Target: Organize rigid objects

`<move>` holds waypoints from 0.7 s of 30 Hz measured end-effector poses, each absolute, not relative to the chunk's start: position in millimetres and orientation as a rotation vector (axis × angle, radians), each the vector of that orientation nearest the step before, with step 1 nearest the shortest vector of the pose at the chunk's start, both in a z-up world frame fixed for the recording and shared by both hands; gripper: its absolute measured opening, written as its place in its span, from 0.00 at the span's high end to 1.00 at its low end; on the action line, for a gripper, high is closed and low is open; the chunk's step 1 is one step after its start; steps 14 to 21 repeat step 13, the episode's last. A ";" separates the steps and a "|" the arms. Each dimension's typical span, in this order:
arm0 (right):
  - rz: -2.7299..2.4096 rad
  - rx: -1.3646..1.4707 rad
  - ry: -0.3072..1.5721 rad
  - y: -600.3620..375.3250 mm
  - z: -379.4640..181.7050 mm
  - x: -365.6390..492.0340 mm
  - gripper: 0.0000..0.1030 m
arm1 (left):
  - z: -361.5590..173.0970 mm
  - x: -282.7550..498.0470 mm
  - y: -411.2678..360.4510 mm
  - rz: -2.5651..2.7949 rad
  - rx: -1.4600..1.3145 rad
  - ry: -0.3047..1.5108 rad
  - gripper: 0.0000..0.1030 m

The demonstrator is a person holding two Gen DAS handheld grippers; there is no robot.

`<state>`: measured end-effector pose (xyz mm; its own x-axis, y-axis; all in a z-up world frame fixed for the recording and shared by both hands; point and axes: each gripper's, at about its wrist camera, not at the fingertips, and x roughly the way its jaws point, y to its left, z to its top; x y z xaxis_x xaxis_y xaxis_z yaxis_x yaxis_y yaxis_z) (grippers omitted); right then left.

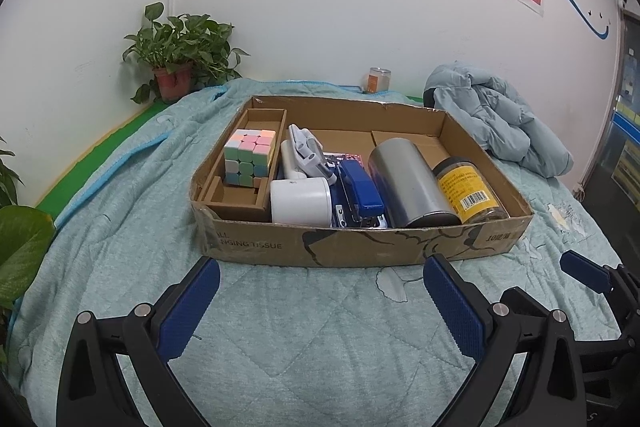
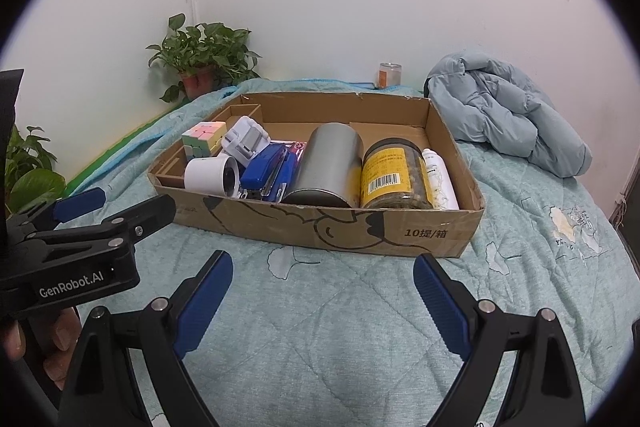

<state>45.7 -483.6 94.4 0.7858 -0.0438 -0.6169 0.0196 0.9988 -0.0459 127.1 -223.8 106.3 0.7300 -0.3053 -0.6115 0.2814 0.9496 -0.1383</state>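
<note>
2 tools hover over the quilted bed, left tool (image 1: 320, 301) and right tool (image 2: 323, 297), both gaping wide and empty. Straight ahead sits the cardboard box (image 1: 360, 247), steel can (image 2: 326, 167) lying lengthwise toward the right tool, probably nearer.

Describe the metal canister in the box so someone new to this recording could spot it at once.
On the quilted bed sits a shallow cardboard box. Lying on its side inside, right of centre, is the metal canister, between a blue stapler and a yellow-labelled jar. It alone is plain, shiny bare silver.
</note>
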 end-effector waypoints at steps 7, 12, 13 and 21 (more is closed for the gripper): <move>-0.030 -0.036 0.667 -483.5 94.3 47.6 0.10 | 108.6 126.9 -222.6 -0.319 -0.028 0.671 0.00; -0.027 -0.029 0.678 -485.3 91.2 50.4 0.10 | 106.9 125.4 -226.1 -0.302 0.019 0.656 0.00; -0.028 -0.028 0.679 -485.7 90.7 50.6 0.10 | 106.5 126.3 -225.4 -0.305 0.017 0.655 0.00; -0.028 -0.028 0.679 -485.7 90.7 50.6 0.10 | 106.5 126.3 -225.4 -0.305 0.017 0.655 0.00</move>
